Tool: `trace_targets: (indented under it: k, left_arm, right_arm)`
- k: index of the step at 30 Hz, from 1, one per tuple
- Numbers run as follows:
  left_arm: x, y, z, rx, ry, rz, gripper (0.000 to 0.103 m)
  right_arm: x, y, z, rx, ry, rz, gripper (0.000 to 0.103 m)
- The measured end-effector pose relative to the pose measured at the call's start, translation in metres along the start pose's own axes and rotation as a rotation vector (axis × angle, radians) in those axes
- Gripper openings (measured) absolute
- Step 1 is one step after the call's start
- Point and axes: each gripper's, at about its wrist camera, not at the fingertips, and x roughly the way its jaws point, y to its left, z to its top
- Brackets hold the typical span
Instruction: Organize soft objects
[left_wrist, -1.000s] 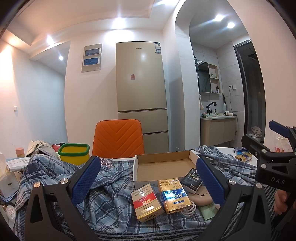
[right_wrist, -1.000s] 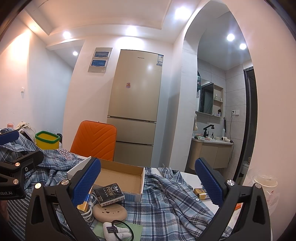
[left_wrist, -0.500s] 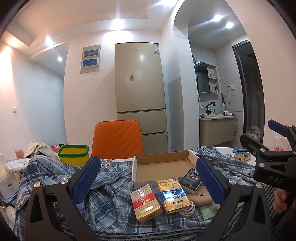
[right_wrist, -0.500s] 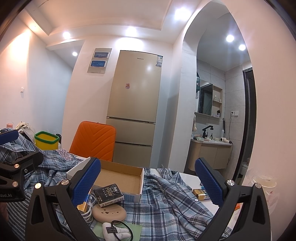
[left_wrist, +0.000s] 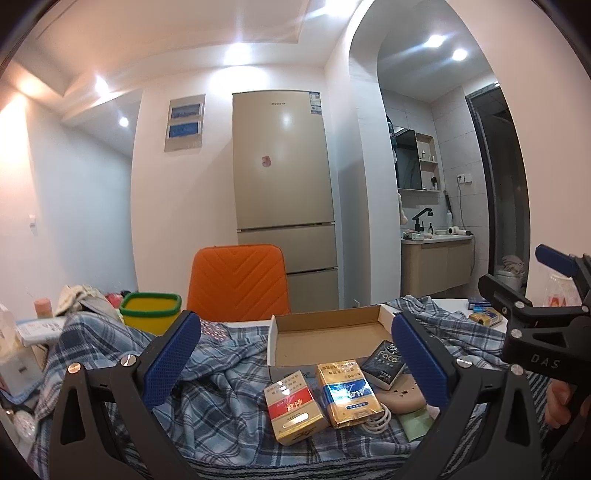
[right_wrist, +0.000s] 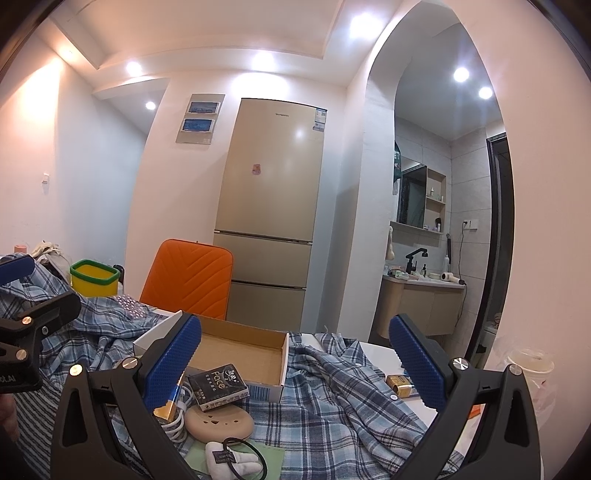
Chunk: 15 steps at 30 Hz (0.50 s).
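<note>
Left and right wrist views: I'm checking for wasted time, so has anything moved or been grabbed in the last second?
Nothing visibly changed: the left gripper and right gripper are open and empty as before, above the plaid shirt and cardboard box.

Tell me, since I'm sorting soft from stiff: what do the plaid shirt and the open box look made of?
The plaid shirt looks like thin woven cotton, matte: it drapes in soft folds and wrinkles. The open box seems corrugated cardboard, raw brown inside, white outside, with straight stiff walls.
</note>
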Motion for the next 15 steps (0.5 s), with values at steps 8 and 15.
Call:
trace_targets:
  k: [8,15]
  left_arm:
    - [0.003,-0.003,0.007,0.024,0.031,0.002,0.103]
    - [0.018,-0.005,0.031,-0.004,0.176,-0.001,0.103]
  right_arm:
    - [0.006,-0.002,-0.002,0.009,0.024,-0.032,0.103]
    - [0.016,-0.008,0.017,-0.01,0.147,0.008,0.103]
